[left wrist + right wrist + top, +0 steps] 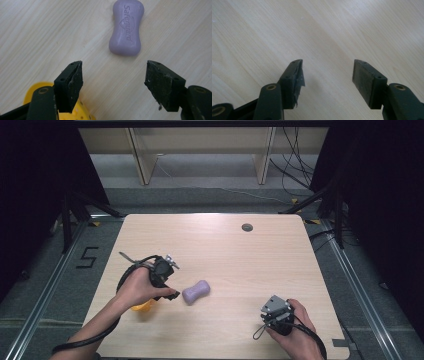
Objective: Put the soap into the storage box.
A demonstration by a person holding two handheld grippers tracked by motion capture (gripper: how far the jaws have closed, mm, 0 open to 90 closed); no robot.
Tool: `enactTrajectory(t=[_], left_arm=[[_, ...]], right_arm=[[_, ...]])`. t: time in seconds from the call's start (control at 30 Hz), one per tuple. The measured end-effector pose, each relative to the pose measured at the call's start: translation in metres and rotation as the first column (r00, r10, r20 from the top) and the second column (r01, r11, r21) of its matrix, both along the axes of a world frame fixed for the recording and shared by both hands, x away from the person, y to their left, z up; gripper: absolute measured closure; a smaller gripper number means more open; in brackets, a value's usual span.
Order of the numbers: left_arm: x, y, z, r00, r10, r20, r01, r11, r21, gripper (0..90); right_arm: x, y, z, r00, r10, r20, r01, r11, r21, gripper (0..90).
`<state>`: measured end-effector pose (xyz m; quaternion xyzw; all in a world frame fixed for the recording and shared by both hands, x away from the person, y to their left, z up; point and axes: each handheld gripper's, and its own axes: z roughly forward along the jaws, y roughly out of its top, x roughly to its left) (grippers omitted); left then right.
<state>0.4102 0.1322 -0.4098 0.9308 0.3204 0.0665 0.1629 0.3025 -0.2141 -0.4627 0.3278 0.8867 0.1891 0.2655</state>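
A purple bar of soap (195,292) lay flat on the light wooden bench (235,255), left of centre and nearer the front edge than the back. The left gripper (171,295) was held just to the soap's left, its jaws spread wide and empty; in the left gripper view the soap (126,28), stamped "Safeguard", sat just beyond the tips, apart from both. A yellow perforated object (75,110) showed beneath that gripper, mostly hidden by the left hand (137,287). The right gripper (274,312) was held near the front right corner, its jaws likewise released over bare wood. A small dark round fitting (247,227) sat near the back edge.
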Motion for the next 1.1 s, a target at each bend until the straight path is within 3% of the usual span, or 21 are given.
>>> enactTrajectory(t=[0.03,0.07,0.1,0.13,0.17,0.43,0.53,0.67,0.93,1.1], left_arm=[[0.007,-0.012,-0.004,0.9994,-0.02,-0.029,0.021,0.9998,0.008,30.5],[0.007,-0.012,-0.004,0.9994,-0.02,-0.029,0.021,0.9998,0.008,31.3],[0.014,-0.022,-0.009,0.9976,-0.032,-0.062,0.033,0.9992,0.023,31.4],[0.014,-0.022,-0.009,0.9976,-0.032,-0.062,0.033,0.9992,0.023,31.5],[0.021,-0.032,-0.015,0.9949,-0.04,-0.093,0.044,0.9983,0.037,31.8],[0.041,-0.056,-0.028,0.9925,-0.044,-0.114,0.053,0.9953,0.081,33.0],[0.046,-0.067,-0.036,0.987,-0.073,-0.143,0.09,0.9895,0.113,33.1],[0.049,-0.076,-0.043,0.9849,-0.069,-0.159,0.09,0.9874,0.131,34.8],[0.048,-0.084,-0.052,0.982,-0.059,-0.179,0.092,0.9794,0.18,37.7],[0.049,-0.084,-0.057,0.9785,-0.048,-0.2,0.087,0.978,0.189,43.1]], right_arm=[[0.0,0.0,0.0,1.0,-0.006,0.001,0.006,1.0,0.0,41.9],[0.0,0.0,0.0,1.0,-0.006,0.001,0.006,1.0,0.0,41.9],[0.0,0.0,0.0,1.0,-0.005,0.001,0.005,1.0,-0.002,41.7],[0.0,0.0,0.0,1.0,-0.005,0.001,0.005,1.0,-0.002,41.7],[0.0,0.0,0.0,1.0,-0.003,-0.001,0.003,1.0,-0.001,41.8],[0.0,0.0,-0.001,1.0,0.0,-0.004,0.0,1.0,-0.002,41.5],[-0.001,0.001,-0.001,0.9999,-0.003,-0.013,0.003,1.0,0.001,41.4],[-0.001,0.0,-0.001,0.9999,-0.002,-0.011,0.002,1.0,-0.001,41.3],[-0.001,0.0,-0.001,0.9999,0.002,-0.013,-0.002,1.0,0.001,41.2],[0.0,0.0,-0.002,0.9998,0.006,-0.017,-0.006,1.0,-0.003,41.0]])
